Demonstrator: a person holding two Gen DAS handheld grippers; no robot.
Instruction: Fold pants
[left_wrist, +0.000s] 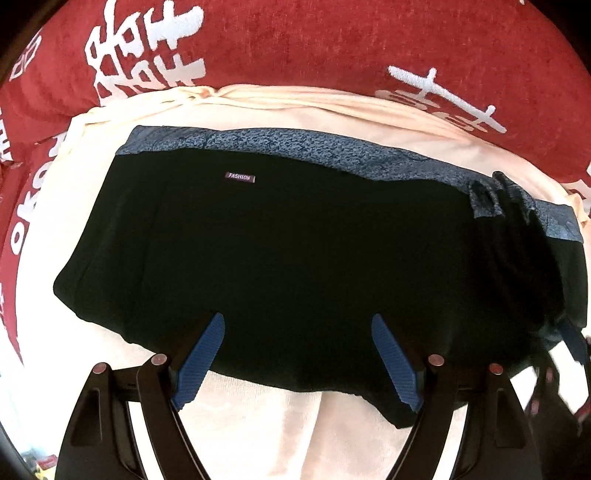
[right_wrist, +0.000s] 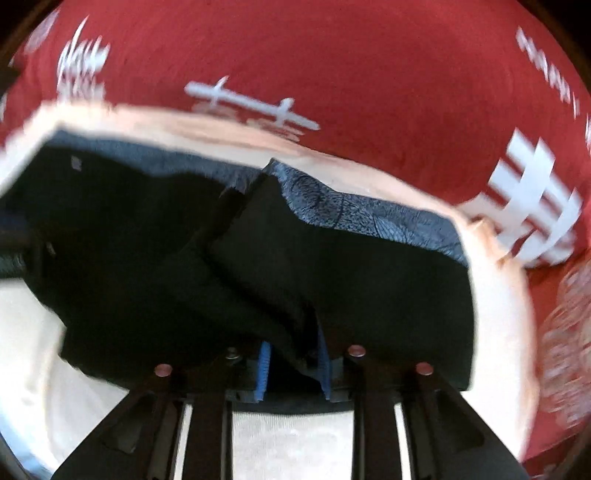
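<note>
Black pants (left_wrist: 295, 258) with a blue speckled waistband (left_wrist: 332, 151) and a small "FASHION" label (left_wrist: 240, 177) lie folded on a cream cloth (left_wrist: 295, 424). My left gripper (left_wrist: 297, 319) hovers open over the pants' near edge, pointing straight down, with nothing gripped. In the blurred right wrist view, the pants (right_wrist: 369, 277) show a folded-over flap. My right gripper (right_wrist: 293, 343) sits at their near edge, jaws narrowly apart. A fold of black fabric lies between its blue pads (right_wrist: 264, 369), and both pad faces show beside it.
The cream cloth (right_wrist: 295, 435) is spread on a red blanket (left_wrist: 332, 44) with white embroidered characters, which surrounds it on the far side and both flanks (right_wrist: 369, 92). A dark blurred shape shows at the right edge of the left wrist view (left_wrist: 554, 387).
</note>
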